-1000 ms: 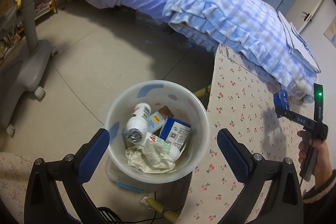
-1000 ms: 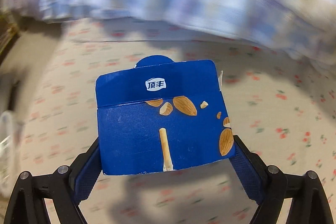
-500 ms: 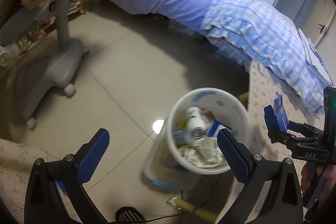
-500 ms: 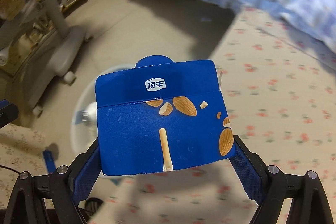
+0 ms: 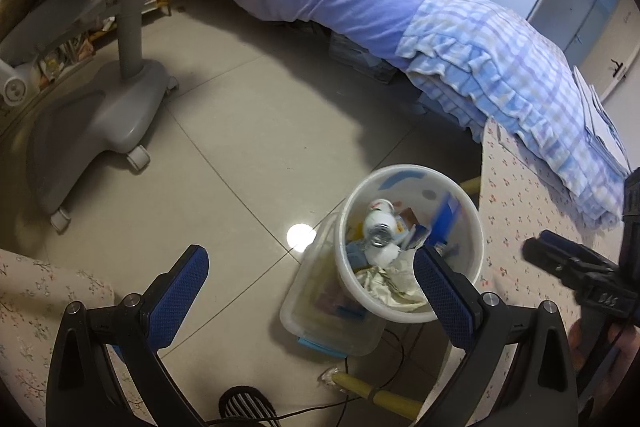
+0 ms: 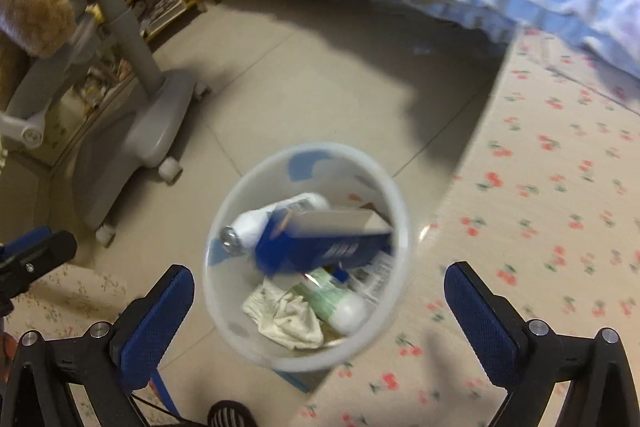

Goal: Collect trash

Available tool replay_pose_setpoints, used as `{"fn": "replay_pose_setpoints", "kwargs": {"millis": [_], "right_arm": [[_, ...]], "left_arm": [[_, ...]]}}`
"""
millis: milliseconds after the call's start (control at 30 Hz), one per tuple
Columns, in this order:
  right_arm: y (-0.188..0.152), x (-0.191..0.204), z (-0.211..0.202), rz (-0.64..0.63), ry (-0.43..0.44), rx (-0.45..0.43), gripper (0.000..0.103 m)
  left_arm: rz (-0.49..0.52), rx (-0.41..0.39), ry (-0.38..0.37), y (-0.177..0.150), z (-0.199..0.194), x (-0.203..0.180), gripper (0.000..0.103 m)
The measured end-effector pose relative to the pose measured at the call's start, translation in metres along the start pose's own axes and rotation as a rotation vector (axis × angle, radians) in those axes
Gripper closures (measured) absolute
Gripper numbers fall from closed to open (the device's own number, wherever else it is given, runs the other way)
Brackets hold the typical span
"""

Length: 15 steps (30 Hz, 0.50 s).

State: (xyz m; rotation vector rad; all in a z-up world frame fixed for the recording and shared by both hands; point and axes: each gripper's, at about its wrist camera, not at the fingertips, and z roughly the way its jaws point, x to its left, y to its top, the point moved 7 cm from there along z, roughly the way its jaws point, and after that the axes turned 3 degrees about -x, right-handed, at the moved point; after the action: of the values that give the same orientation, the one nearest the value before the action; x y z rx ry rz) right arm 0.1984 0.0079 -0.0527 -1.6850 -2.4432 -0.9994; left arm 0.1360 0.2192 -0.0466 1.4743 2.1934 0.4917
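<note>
The blue snack box (image 6: 320,247) is motion-blurred inside the white trash bin (image 6: 240,343), just ahead of the right tongs (image 6: 318,311); its print cannot be read. From the left wrist view only a blue sliver of the box shows against the bin's far wall. A clear storage tub (image 5: 320,327) beside the bin is partly covered by it. The hand (image 5: 588,343) carrying the right tongs is cut off at the frame edge.

Half a second ago the box sat clamped between the right tongs' pads; it is now free of them and inside the bin, among a white bottle (image 6: 256,223), crumpled paper (image 6: 288,319) and a green-labelled container (image 6: 340,303).

The right tongs are angled steeply down over the bin, jaws opening and at full spread, nothing between the pads. The left tongs (image 5: 312,287) are wide apart and empty, also tilted down, with the bin ahead of the right pad. The cherry-print counter (image 6: 540,207) lies to the right of the right tongs.
</note>
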Motion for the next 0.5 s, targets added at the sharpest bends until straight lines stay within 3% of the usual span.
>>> {"fn": "replay_pose_setpoints", "kwargs": {"millis": [233,500], "right_arm": [[-0.032,-0.049,-0.058,0.109,-0.132,-0.025,0.0],[-0.092,-0.087,-0.128,0.208,-0.22,-0.065,0.0]], "left_arm": [[0.166,-0.021,-0.036,-0.021,-0.012,-0.058,0.0],[0.275,-0.031,-0.093,-0.066,-0.026,-0.115,0.0]]}}
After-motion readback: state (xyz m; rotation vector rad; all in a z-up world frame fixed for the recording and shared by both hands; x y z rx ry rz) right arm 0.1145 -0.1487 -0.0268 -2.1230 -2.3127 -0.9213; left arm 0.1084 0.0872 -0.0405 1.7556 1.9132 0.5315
